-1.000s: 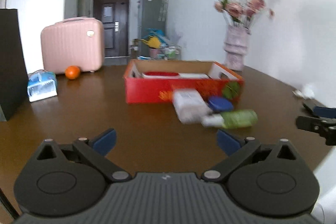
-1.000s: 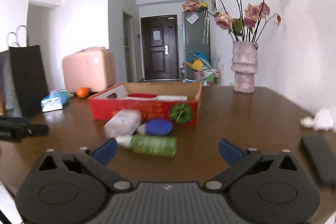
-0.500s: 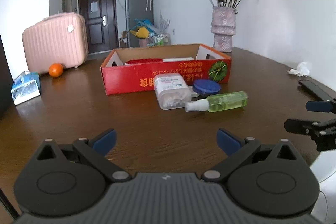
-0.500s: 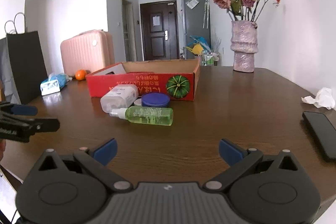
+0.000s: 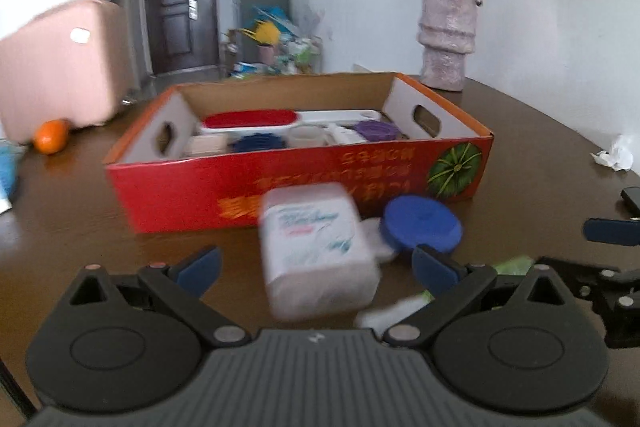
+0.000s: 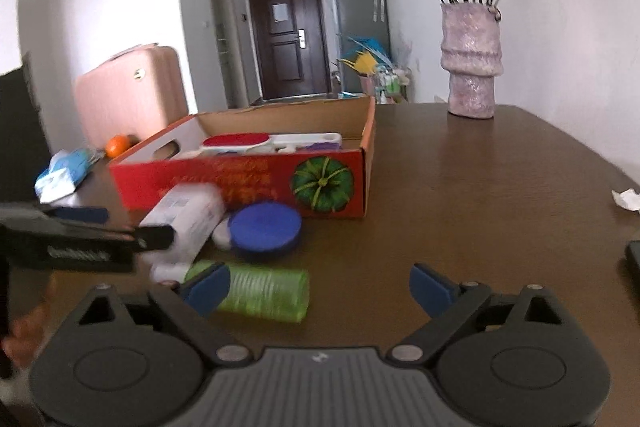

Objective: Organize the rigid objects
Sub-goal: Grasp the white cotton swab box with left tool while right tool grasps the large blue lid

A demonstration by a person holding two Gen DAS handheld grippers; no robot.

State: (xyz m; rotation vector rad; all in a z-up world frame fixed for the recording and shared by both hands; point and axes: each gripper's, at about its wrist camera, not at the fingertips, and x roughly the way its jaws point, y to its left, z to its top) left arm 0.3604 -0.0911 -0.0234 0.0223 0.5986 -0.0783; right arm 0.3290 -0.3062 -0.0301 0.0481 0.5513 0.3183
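Observation:
A red cardboard box [image 5: 360,173] holds several items, among them a red-topped brush [image 5: 248,119]. In front of it lie a white plastic container [image 5: 316,247], a blue round lid [image 5: 420,223] and a green spray bottle [image 6: 256,293]. My left gripper [image 5: 316,273] is open, its fingers on either side of the white container. My right gripper [image 6: 318,287] is open, its left fingertip over the green bottle. The box [image 6: 248,175], white container [image 6: 188,219] and blue lid [image 6: 266,227] also show in the right wrist view.
A vase of flowers [image 5: 448,39] stands at the back right of the brown table [image 6: 480,195]. A pink suitcase [image 5: 60,63], an orange [image 5: 50,141], a tissue pack [image 6: 64,173], a crumpled tissue [image 5: 614,157] and a dark phone [image 6: 634,263] lie around.
Both grippers have moved forward toward the objects in front of the box. The left one now has the white container between its fingers; the right one has reached the green bottle.

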